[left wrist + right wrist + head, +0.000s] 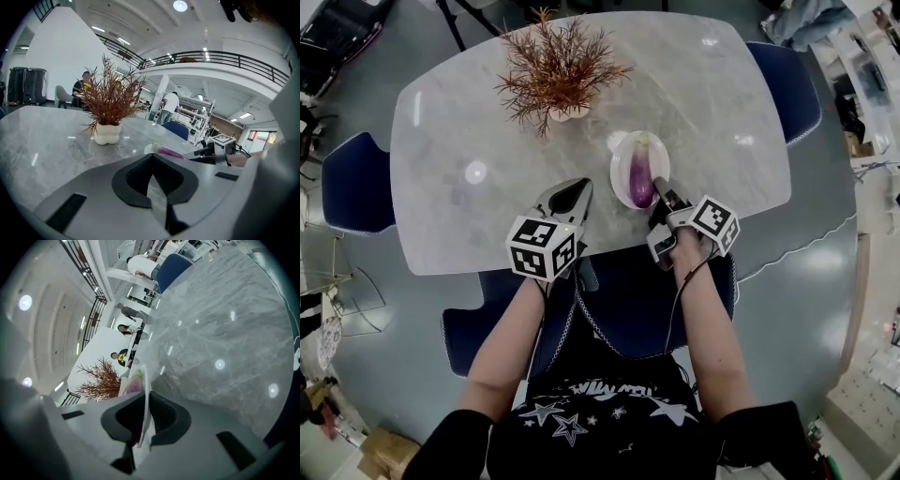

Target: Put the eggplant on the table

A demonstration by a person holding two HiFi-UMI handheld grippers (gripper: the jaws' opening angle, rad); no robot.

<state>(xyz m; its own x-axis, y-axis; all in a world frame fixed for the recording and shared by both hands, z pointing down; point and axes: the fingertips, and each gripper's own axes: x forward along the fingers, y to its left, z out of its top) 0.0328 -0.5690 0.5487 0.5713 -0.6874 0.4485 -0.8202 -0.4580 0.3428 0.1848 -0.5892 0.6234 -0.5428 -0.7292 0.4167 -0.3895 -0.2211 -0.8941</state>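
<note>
A purple eggplant lies on a small white plate near the front of the marble table. My right gripper is shut on the plate's near rim. In the right gripper view the thin rim stands edge-on between the jaws, with the eggplant just behind it. My left gripper hovers over the table left of the plate, its jaws shut on nothing. The left gripper view shows the plate and eggplant ahead to the right.
A potted reddish-brown plant in a white pot stands behind the plate. Blue chairs sit at the left, the far right and under me. The table's front edge runs just below both grippers.
</note>
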